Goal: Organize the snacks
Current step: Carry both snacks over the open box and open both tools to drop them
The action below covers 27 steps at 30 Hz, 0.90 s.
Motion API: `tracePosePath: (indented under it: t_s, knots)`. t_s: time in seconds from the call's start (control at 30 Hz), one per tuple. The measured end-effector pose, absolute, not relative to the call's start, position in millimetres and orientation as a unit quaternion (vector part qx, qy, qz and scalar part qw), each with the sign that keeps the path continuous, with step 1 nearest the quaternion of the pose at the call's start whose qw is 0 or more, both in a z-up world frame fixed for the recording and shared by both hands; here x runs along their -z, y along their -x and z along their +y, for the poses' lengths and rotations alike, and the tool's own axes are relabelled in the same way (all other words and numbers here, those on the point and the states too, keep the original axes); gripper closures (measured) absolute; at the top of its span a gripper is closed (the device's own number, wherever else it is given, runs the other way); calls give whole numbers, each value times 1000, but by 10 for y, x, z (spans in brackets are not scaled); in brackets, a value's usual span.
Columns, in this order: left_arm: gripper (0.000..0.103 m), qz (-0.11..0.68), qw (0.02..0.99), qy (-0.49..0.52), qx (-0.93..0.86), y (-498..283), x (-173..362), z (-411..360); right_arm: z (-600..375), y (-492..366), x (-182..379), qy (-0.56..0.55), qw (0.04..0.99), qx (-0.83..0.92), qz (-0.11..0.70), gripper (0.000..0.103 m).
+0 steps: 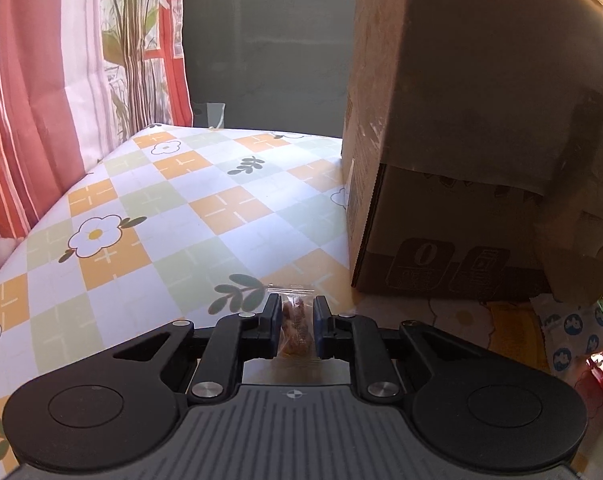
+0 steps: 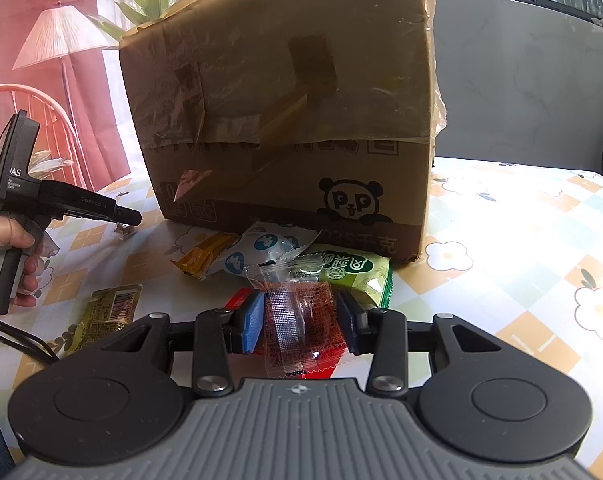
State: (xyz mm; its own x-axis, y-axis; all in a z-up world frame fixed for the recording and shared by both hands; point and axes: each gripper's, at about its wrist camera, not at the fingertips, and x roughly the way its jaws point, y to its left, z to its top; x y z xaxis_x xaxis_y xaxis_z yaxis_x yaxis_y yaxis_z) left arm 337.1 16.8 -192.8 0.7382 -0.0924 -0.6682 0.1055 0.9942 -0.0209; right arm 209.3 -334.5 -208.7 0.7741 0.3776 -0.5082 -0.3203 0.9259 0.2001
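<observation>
Two grippers, each closed on one snack, over a worktop (image 1: 189, 216) with a checked flower-print cover.

Left gripper (image 1: 297, 320): lower centre of the left wrist view. Fingers (image 1: 271, 316) drawn nearly together, pressing both sides of a small clear packet (image 1: 295, 322) of brown pieces. Packet long axis runs away from the camera, along the fingers; its crimped clear end sticks out past the fingertips toward the top of the frame. In the right wrist view the same gripper (image 2: 131, 218) sits at the left edge, held by a hand (image 2: 11, 240), pointing right toward the box.

Right gripper (image 2: 299, 320): lower centre of the right wrist view. Fingers (image 2: 253, 322) partly open, closed on a clear wrapper (image 2: 301, 320) with red print and dark contents. Wrapper long axis runs roughly away from the camera, tilted a little; its twisted clear end points up-left past the fingertips.

Cardboard box (image 2: 285, 112): upright on the worktop, upper centre of the right wrist view, taped flaps, panda print low on its front.

Loose snacks on the worktop before the box:
- orange packet (image 2: 201, 258), left of centre
- white packet with blue dots (image 2: 261, 250), touching the orange one
- green packet (image 2: 353, 276), right of centre, just beyond the held wrapper
- yellow-green packet (image 2: 105, 314), lower left, apart from the rest
</observation>
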Motion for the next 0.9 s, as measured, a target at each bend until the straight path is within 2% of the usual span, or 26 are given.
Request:
tracePosePath:
  t_s: [0.37,0.6,0.9]
  knots:
    - [86,347,935,-17,72,-3100,1827,163,-3342,-2095,2086,-50,941,-185,280,61]
    - [86,310,943,-3,122,-2852,1491,84,-3346,-2032,1987,-41,945,-184,266,61]
    - [86,197,957,-10,212,-2579,661,-213,-3412,-1975,1169,-43,961,-221,162,61]
